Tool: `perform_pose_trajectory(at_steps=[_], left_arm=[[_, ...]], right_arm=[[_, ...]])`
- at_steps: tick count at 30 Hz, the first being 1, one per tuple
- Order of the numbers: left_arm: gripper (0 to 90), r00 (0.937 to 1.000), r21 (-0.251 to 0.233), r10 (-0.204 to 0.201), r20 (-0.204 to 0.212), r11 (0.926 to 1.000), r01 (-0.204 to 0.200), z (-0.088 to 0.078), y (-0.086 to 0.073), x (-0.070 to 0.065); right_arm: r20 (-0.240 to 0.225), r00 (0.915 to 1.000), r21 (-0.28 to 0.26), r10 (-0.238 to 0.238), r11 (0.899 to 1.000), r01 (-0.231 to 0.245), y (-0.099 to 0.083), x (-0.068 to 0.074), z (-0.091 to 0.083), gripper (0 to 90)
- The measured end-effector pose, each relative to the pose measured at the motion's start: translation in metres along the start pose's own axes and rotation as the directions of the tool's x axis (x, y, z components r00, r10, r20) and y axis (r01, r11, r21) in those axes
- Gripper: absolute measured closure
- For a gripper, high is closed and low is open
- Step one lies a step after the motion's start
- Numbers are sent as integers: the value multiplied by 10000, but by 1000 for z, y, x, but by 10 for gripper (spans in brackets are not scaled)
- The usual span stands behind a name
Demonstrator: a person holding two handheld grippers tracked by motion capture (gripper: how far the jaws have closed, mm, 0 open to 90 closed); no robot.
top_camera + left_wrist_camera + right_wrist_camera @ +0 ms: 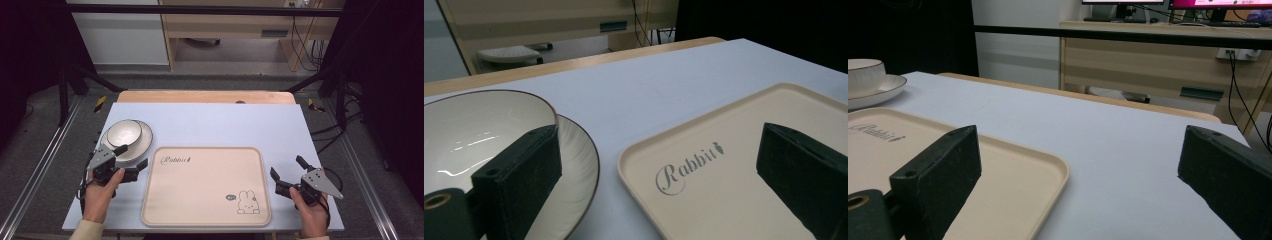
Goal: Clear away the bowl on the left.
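Two open tools (131, 156) (289, 172); one tray (150, 200), one bowl (124, 132), one plate (145, 141).

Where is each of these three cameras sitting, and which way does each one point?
High view: above the person's side, looking forward and down on the tray, bowl on its plate, both hands, left gripper and right gripper.
Left gripper view: rides the left gripper, over the bowl and tray corner; its open black jaws show.
Right gripper view: rides the right gripper, across the tray; open jaws show.
All share the tray.
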State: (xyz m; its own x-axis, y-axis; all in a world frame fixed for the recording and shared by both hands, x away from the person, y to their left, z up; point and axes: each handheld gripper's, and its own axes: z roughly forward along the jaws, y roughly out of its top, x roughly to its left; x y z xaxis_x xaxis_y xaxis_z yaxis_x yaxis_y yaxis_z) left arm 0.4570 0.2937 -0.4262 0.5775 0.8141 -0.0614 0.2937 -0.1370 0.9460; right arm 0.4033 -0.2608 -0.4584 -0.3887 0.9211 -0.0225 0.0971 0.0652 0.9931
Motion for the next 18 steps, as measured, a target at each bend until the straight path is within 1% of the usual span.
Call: perform_pose_trajectory(at_steps=[5, 6, 7, 8, 10, 11, 12, 13, 14, 15, 16, 17, 18], left_arm=[[43, 9985, 342, 369, -404, 9988, -355, 0, 17, 13], [43, 9985, 342, 369, -404, 9988, -355, 0, 17, 13], [44, 9968, 530, 501, -626, 9975, -469, 3, 24, 19], [46, 9957, 650, 549, -744, 9966, -501, 4, 28, 22], [50, 9949, 758, 402, -929, 9966, -332, 7, 34, 30], [52, 9943, 891, 322, -1017, 9958, -231, 9, 37, 34], [57, 9943, 891, 322, -1017, 9958, -231, 9, 37, 34], [64, 9935, 1114, 151, -1126, 9938, -24, 11, 40, 40], [67, 9894, 1326, -112, -1447, 9907, 306, 13, 45, 49], [69, 9894, 1326, -112, -1447, 9907, 306, 13, 45, 49], [69, 9878, 1477, -196, -1548, 9881, 428, 15, 50, 58], [69, 9878, 1477, -196, -1548, 9881, 428, 15, 50, 58], [69, 9866, 1563, -228, -1613, 9865, 484, 16, 52, 62]], right_arm=[[-47, 10000, 59, -44, 10000, 44, 0, 2, 0, 41], [-39, 10000, -10, -87, 10000, 87, 0, 1, 0, 42], [-19, 10000, 9, 8, 10000, -8, 0, 1, -1, 42], [-21, 10000, 11, 26, 10000, -26, 1, 1, -1, 42], [-19, 10000, 6, 37, 10000, -37, 1, 1, -1, 40], [-4, 10000, 4, -10, 10000, 10, 0, 1, -1, 39], [-4, 10000, 4, -10, 10000, 10, 0, 1, -1, 39], [61, 10000, 41, 36, 10000, -37, 0, 1, 0, 37], [126, 9999, 89, 12, 10000, -13, 0, 0, -1, 36], [126, 9999, 89, 12, 10000, -13, 0, 0, -1, 36], [195, 9998, 130, 25, 9999, -28, 0, 0, -1, 37], [195, 9998, 130, 25, 9999, -28, 0, 0, -1, 37], [211, 9998, 146, 16, 9999, -20, 0, 0, -2, 37]])
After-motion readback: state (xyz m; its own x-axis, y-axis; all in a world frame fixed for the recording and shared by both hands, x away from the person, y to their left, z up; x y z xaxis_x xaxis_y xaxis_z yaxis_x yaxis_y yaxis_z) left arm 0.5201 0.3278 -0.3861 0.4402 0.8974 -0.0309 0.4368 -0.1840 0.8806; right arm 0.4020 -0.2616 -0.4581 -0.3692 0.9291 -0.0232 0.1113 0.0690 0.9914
